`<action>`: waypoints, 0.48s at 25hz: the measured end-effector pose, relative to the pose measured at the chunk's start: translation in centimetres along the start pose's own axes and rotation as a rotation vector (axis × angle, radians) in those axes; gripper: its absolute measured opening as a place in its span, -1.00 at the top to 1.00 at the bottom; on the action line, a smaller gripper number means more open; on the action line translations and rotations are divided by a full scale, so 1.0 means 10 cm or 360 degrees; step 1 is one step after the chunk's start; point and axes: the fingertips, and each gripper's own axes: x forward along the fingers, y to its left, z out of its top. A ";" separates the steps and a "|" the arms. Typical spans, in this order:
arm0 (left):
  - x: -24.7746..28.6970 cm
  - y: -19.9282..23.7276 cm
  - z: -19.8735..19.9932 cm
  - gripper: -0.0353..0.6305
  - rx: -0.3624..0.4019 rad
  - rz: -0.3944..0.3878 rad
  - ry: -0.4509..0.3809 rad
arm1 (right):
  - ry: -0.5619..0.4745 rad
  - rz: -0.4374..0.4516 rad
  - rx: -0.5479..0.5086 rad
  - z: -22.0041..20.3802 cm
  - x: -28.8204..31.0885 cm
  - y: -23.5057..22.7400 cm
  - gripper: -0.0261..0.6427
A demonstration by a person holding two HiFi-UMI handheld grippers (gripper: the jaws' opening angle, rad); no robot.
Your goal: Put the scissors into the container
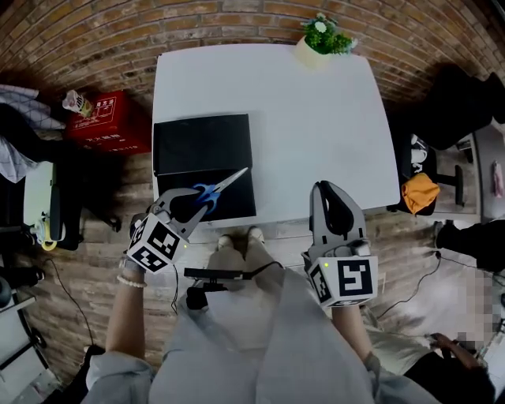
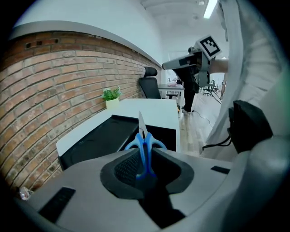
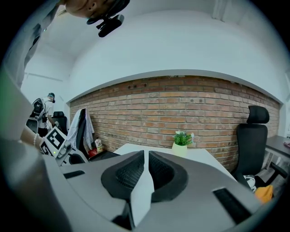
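Blue-handled scissors (image 1: 213, 189) are clamped in my left gripper (image 1: 189, 204), blades pointing up and right over the front edge of a black open container (image 1: 202, 142) on the white table (image 1: 316, 118). In the left gripper view the scissors (image 2: 145, 147) stand upright between the jaws, with the container (image 2: 108, 133) just ahead. My right gripper (image 1: 335, 209) is shut and empty, hovering at the table's front edge on the right; in its own view (image 3: 145, 170) the jaws meet with nothing between them.
A small potted plant (image 1: 322, 38) stands at the table's far edge. A red box (image 1: 106, 118) sits on the floor to the left. A black office chair (image 1: 461, 102) and an orange item (image 1: 420, 192) are to the right. A brick wall (image 1: 158, 24) lies behind.
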 end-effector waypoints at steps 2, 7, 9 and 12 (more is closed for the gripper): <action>0.07 0.00 -0.12 0.60 0.0017 -0.0021 0.0074 | 0.0006 -0.0011 0.0005 -0.02 -0.01 -0.02 0.75; 0.23 0.01 -0.43 0.60 0.0070 -0.0070 0.0344 | -0.0002 -0.0026 0.0018 -0.01 -0.02 -0.04 0.75; 0.29 0.02 -0.47 0.60 0.0083 -0.0083 0.0401 | 0.0001 -0.0029 0.0018 -0.01 -0.03 -0.05 0.75; 0.40 0.03 -0.48 0.60 0.0097 -0.0101 0.0458 | 0.0006 -0.0038 0.0019 -0.03 -0.05 -0.06 0.75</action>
